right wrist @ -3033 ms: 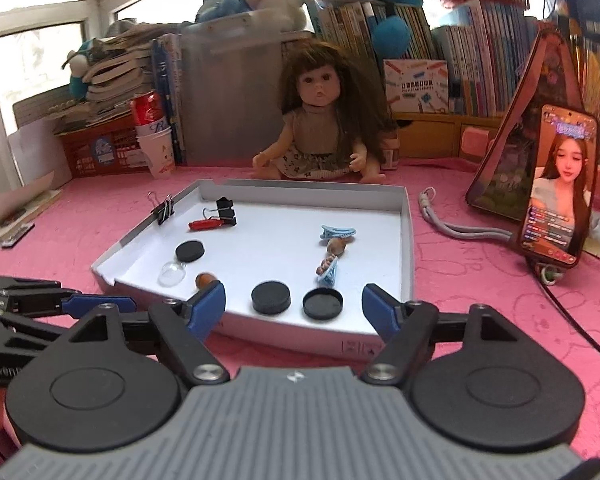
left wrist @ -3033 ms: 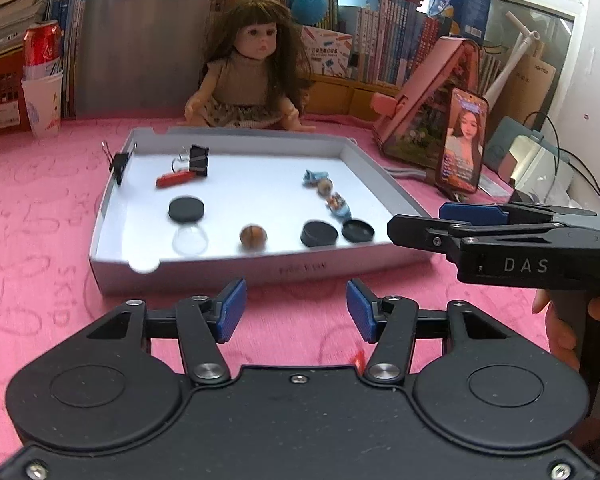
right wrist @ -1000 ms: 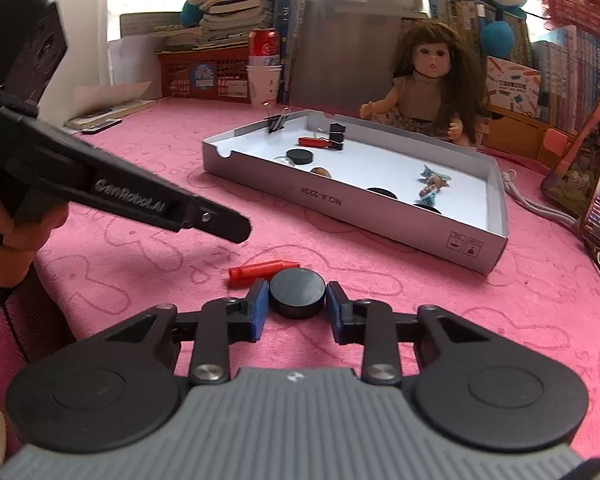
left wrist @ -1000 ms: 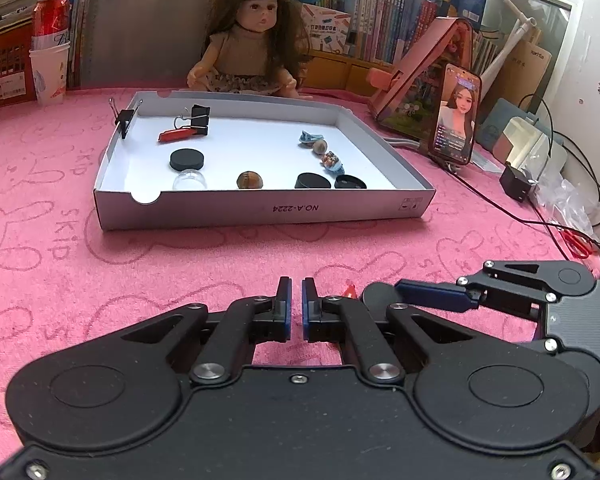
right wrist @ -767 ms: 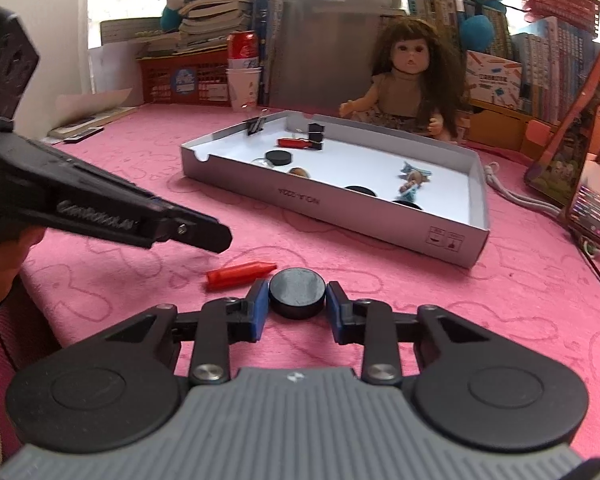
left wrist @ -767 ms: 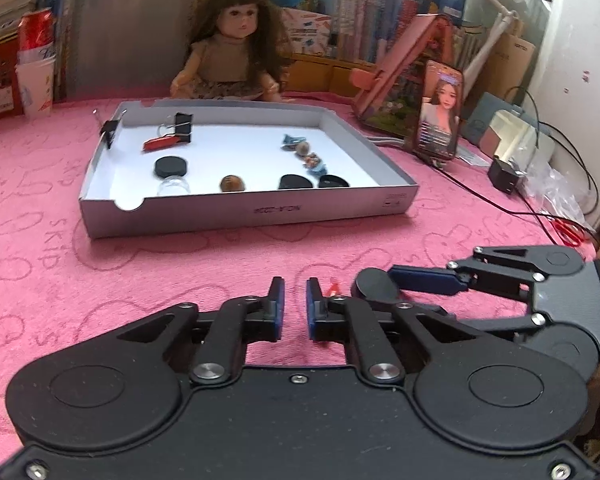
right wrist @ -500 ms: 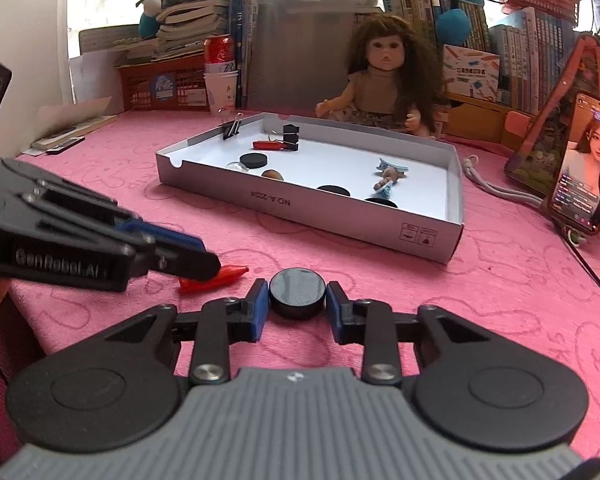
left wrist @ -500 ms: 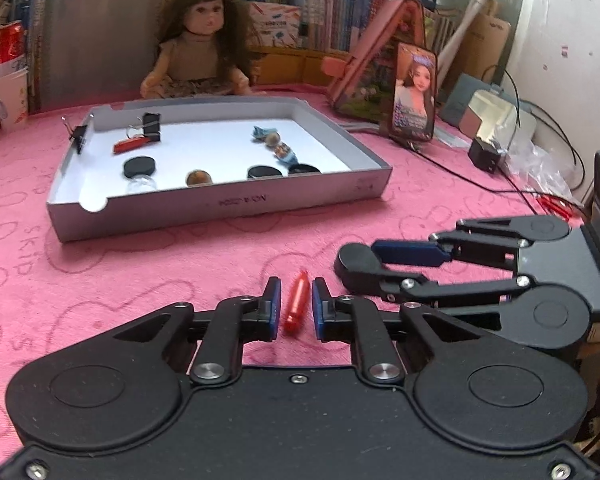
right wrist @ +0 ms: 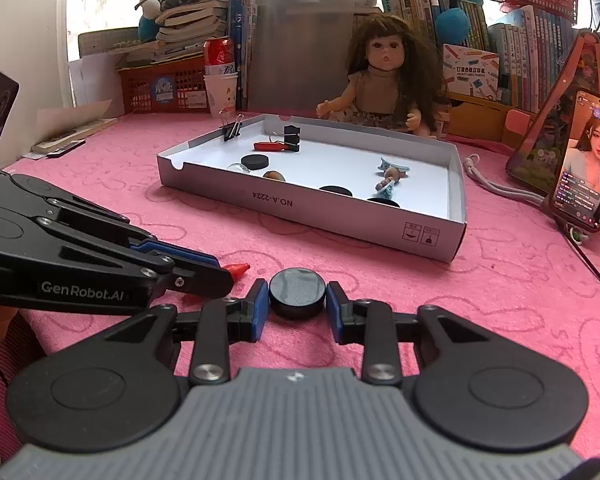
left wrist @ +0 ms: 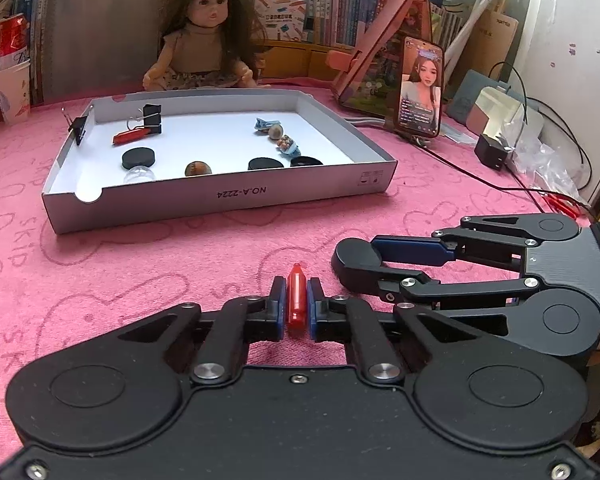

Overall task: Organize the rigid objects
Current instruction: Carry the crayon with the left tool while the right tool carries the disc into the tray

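Pink cloth point(left wrist: 140, 272) over table, white tray point(left wrist: 220, 196) before doll point(left wrist: 204, 40), bookshelves point(right wrist: 520, 40) behind, left gripper point(left wrist: 296, 304) pinching red crayon point(left wrist: 296, 300), right gripper point(right wrist: 298, 300) pinching black disc point(right wrist: 298, 290).

Bench point(left wrist: 148, 264) covered in a pink cloth with faint bunny outlines and lettering. Grey shallow box tray point(left wrist: 228, 196) sits mid-bench, label "NO.A-2224" on the near wall. Doll point(left wrist: 204, 40) seated just behind the tray's far edge. Phone point(left wrist: 420, 88) propped upright to the tray's right, screen lit, pink triangular stand point(left wrist: 376, 52) behind it. Black charger block point(left wrist: 492, 152) and cables further right, near a crumpled clear bag point(left wrist: 548, 160). Far left: paper cup point(right wrist: 220, 92) with a red can point(right wrist: 219, 53) stacked in it, red basket point(right wrist: 160, 88) beside. Books and a grey bin line the back edge.
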`<state>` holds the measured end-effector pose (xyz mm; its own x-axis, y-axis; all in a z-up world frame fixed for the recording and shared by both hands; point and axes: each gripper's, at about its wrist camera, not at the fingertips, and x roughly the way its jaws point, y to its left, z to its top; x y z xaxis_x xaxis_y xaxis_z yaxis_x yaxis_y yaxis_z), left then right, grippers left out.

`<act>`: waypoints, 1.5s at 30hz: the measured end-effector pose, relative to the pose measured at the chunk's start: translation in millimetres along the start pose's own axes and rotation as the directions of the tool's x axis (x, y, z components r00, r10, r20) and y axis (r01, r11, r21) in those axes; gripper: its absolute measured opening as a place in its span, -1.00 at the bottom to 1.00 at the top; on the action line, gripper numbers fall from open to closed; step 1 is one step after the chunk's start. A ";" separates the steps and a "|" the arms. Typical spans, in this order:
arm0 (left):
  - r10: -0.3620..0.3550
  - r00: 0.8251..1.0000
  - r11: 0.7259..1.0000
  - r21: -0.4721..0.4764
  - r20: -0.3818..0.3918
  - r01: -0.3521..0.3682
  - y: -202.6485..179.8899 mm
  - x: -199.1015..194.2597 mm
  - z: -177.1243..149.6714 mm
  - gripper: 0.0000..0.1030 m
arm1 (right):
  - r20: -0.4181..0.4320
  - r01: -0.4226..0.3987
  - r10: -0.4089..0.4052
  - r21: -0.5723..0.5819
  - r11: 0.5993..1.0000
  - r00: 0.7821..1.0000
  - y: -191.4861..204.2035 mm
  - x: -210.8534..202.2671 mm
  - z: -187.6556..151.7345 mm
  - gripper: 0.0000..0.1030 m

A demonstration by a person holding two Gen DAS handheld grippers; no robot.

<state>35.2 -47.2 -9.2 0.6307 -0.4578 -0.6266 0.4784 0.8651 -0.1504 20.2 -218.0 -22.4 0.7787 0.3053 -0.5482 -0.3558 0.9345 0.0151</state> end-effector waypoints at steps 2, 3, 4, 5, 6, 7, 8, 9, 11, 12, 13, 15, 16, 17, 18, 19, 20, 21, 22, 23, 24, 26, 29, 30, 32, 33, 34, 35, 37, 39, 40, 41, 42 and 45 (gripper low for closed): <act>0.005 1.000 1.000 -0.003 0.005 -0.005 1.0 -1.5 1.4 -0.81 | 0.001 0.007 -0.007 0.002 1.000 1.000 -0.4 -0.3 1.5 -0.27; 0.007 1.000 1.000 -0.005 0.008 -0.007 1.8 -2.5 2.5 -0.81 | 0.000 0.012 -0.012 0.004 1.000 1.000 -0.8 -0.3 2.7 -0.27; 0.010 1.000 1.000 -0.009 0.013 -0.009 3.0 -3.7 4.3 -0.81 | 0.000 0.017 -0.017 0.010 1.000 1.000 -1.7 -0.3 4.3 -0.27; 0.012 1.000 1.000 -0.012 0.018 -0.012 4.1 -5.1 6.0 -0.81 | -0.001 0.020 -0.020 0.015 1.000 1.000 -2.4 -0.4 6.0 -0.27; 0.014 1.000 1.000 -0.015 0.023 -0.014 4.9 -6.4 8.0 -0.81 | -0.002 0.022 -0.022 0.021 1.000 1.000 -3.2 -0.4 8.0 -0.28; 0.017 0.999 1.000 -0.019 0.031 -0.017 6.6 -7.9 10.9 -0.81 | 0.000 0.024 -0.024 0.028 0.999 1.000 -4.3 -0.6 10.5 -0.28; 0.020 0.999 1.000 -0.023 0.038 -0.019 8.0 -9.1 14.0 -0.81 | 0.002 0.027 -0.027 0.033 0.999 1.000 -5.2 -0.9 13.4 -0.27; 0.022 0.999 0.999 -0.026 0.044 -0.021 9.5 -10.0 17.5 -0.81 | 0.005 0.030 -0.031 0.035 0.999 1.000 -6.4 -0.9 16.4 -0.28; 0.029 0.998 0.999 -0.036 0.060 -0.027 14.0 -11.3 26.6 -0.81 | 0.014 0.039 -0.040 0.044 0.998 0.999 -9.0 -0.8 24.2 -0.28; 0.032 0.997 0.999 -0.043 0.069 -0.029 16.7 -11.8 32.0 -0.81 | 0.017 0.041 -0.042 0.051 0.998 0.999 -10.6 -0.4 27.4 -0.28; 0.034 0.996 0.998 -0.047 0.077 -0.031 18.5 -11.6 36.8 -0.81 | 0.021 0.042 -0.044 0.062 0.997 0.999 -13.2 0.5 32.2 -0.28; 0.047 0.994 0.998 -0.055 0.094 -0.042 21.9 -10.6 46.8 -0.81 | 0.025 0.047 -0.049 0.078 0.996 0.998 -16.6 2.5 39.3 -0.28; 0.057 0.993 0.997 -0.056 0.104 -0.051 23.7 -9.8 51.9 -0.81 | 0.026 0.050 -0.052 0.083 0.995 0.998 -18.8 4.4 43.4 -0.28; 0.063 0.992 0.997 -0.057 0.111 -0.057 24.6 -8.7 55.6 -0.81 | 0.028 0.052 -0.055 0.088 0.995 0.998 -20.9 6.6 47.0 -0.28; 0.069 0.991 0.996 -0.062 0.117 -0.062 26.1 -7.3 59.8 -0.81 | 0.028 0.054 -0.056 0.093 0.994 0.998 -22.9 8.9 50.1 -0.28; 0.072 0.990 0.996 -0.068 0.122 -0.064 28.2 -5.7 64.4 -0.81 | 0.025 0.053 -0.056 0.100 0.994 0.998 -25.3 12.1 54.0 -0.28; 0.076 0.989 0.995 -0.076 0.126 -0.067 30.2 -3.6 68.5 -0.81 | 0.023 0.053 -0.055 0.106 0.993 0.998 -27.3 14.5 56.8 -0.28; 0.080 0.988 0.994 -0.083 0.129 -0.069 32.1 -1.5 72.5 -0.81 | 0.022 0.052 -0.055 0.113 0.992 0.998 -29.5 17.2 59.9 -0.28; 0.084 0.987 0.993 -0.090 0.134 -0.072 34.4 0.8 77.0 -0.81 | 0.022 0.050 -0.053 0.121 0.991 0.998 -32.0 19.8 62.9 -0.28; 0.088 0.987 0.993 -0.093 0.138 -0.075 36.6 3.0 80.8 -0.81 | 0.022 0.046 -0.049 0.131 0.990 0.999 -34.9 23.1 66.5 -0.28; 0.093 0.985 0.992 -0.093 0.143 -0.080 38.2 5.8 85.2 -0.81 | 0.020 0.042 -0.046 0.140 0.989 0.999 -37.4 25.7 69.1 -0.28; 0.112 0.982 0.991 -0.094 0.154 -0.098 41.9 11.9 93.7 -0.81 | 0.016 0.037 -0.040 0.161 0.986 0.999 -42.9 33.2 75.9 -0.28; 0.138 0.978 0.987 -0.098 0.158 -0.124 46.8 22.1 102.8 -0.81 | 0.007 0.027 -0.029 0.184 0.982 1.000 -49.2 44.8 84.3 -0.28; 0.145 0.977 0.986 -0.099 0.155 -0.131 48.4 26.6 105.5 -0.81 | 0.003 0.026 -0.027 0.189 0.982 1.000 -50.6 48.4 86.3 -0.28; 0.157 0.977 0.985 -0.100 0.147 -0.143 50.2 34.9 108.6 -0.81 | -0.008 0.024 -0.023 0.201 0.979 1.000 -53.5 57.7 90.7 -0.28; 0.161 0.977 0.984 -0.101 0.142 -0.148 51.5 39.6 110.2 -0.81 | -0.013 0.022 -0.020 0.206 0.978 1.000 -54.4 61.6 92.4 -0.28; 0.166 0.977 0.983 -0.103 0.134 -0.153 53.3 44.8 111.9 -0.81 | -0.017 0.018 -0.015 0.213 0.977 1.000 -55.8 66.7 94.3 -0.28; 0.169 0.977 0.982 -0.108 0.127 -0.156 54.6 48.7 112.5 -0.81 | -0.020 0.015 -0.011 0.217 0.976 1.000 -56.3 70.5 95.6 -0.28; 0.171 0.978 0.981 -0.117 0.115 -0.158 57.8 56.1 113.9 -0.81 | -0.027 0.020 -0.014 0.217 0.976 1.000 -56.4 77.8 97.6 -0.28; 0.178 0.978 0.979 -0.120 0.107 -0.165 59.9 61.8 113.6 -0.81 | -0.034 0.025 -0.019 0.213 0.977 0.999 -56.1 85.2 99.1 -0.27; 0.184 0.978 0.978 -0.121 0.101 -0.171 60.8 65.3 113.8 -0.81 | -0.037 0.026 -0.018 0.213 0.977 0.999 -56.0 89.2 99.6 -0.27; 0.188 0.977 0.977 -0.122 0.096 -0.176 61.6 68.7 113.6 -0.81 | -0.041 0.028 -0.020 0.214 0.976 0.999 -56.4 92.3 100.0 -0.27; 0.191 0.977 0.976 -0.124 0.091 -0.180 63.0 71.3 113.2 -0.81 | -0.046 0.031 -0.021 0.216 0.976 0.999 -56.5 96.0 100.3 -0.27; 0.201 0.977 0.973 -0.130 0.077 -0.190 67.2 79.6 112.9 -0.81 | -0.058 0.037 -0.025 0.218 0.975 0.998 -56.9 104.1 100.4 -0.27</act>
<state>186.5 -48.7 17.2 0.7591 -0.2889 -0.5834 0.2661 0.9555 -0.1269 173.4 -221.0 3.6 0.7561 0.2703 -0.5960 -0.2050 0.9627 0.1766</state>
